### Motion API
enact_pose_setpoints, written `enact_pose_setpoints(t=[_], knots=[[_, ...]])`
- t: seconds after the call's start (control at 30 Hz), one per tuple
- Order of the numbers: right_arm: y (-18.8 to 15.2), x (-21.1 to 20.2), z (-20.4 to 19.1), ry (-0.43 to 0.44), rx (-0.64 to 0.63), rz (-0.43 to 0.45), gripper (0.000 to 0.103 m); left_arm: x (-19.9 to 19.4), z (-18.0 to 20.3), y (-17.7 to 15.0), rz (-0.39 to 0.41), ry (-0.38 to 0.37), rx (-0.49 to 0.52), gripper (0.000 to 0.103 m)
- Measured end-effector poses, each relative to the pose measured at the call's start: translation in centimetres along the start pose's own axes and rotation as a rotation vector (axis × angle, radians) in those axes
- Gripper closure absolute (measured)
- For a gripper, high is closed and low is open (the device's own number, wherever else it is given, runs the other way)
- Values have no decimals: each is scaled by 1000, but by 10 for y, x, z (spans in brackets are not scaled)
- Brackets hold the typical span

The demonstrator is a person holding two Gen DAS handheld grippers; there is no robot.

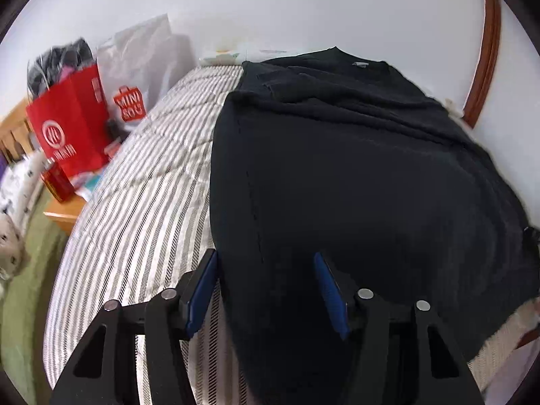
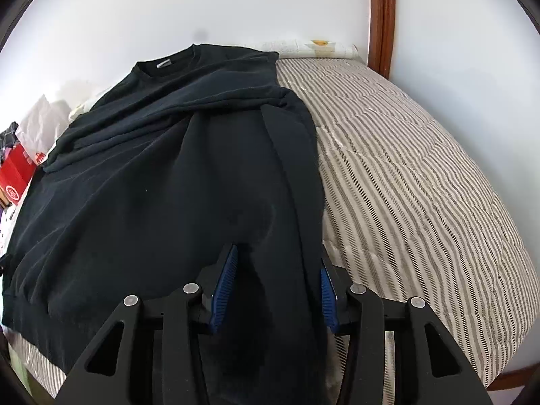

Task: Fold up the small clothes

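Black long-sleeved cotton sweatshirt [image 2: 162, 182] spread flat on striped grey-and-cream quilted bed [image 2: 422, 182], collar at far end, sleeves folded inward across chest. Left tongs [image 1: 266, 290] wide apart over near left hem edge; right tongs [image 2: 276, 287] wide apart over near right edge, holding nothing. Red paper shopping bag [image 1: 72, 128] far left, beside bed. Likely risk: pinching only top layer, or uneven lifting, dragging folded sleeves loose and skewing the fold.

Black on stripes.
A black sweatshirt [image 2: 162, 175] is lying across the bed's [image 2: 422, 182] beige-and-grey striped quilt; a red paper bag [image 1: 69, 128] is showing beside white walls.
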State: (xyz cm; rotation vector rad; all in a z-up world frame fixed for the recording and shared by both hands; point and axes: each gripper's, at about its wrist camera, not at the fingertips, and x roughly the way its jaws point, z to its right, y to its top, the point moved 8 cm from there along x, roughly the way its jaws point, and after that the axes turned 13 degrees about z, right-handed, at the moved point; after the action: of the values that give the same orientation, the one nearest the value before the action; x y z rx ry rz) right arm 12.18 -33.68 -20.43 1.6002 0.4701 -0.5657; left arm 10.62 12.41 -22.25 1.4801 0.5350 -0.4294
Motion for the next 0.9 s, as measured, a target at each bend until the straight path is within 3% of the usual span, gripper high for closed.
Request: enact_pose_setpoints(t=[0.07, 0.1, 0.63, 0.9], knots=[[2, 0, -5, 29, 4, 6, 88, -1, 1, 1, 2, 3, -16, 84], [2, -1, -6, 31, -4, 13, 94, -1, 2, 2, -6, -14, -18, 93], [30, -84, 34, 165, 119, 145, 96, -74, -13, 29, 130, -160, -140, 95], [62, -91, 27, 203, 118, 204, 96, -78, -14, 65, 212, -180, -153, 95]])
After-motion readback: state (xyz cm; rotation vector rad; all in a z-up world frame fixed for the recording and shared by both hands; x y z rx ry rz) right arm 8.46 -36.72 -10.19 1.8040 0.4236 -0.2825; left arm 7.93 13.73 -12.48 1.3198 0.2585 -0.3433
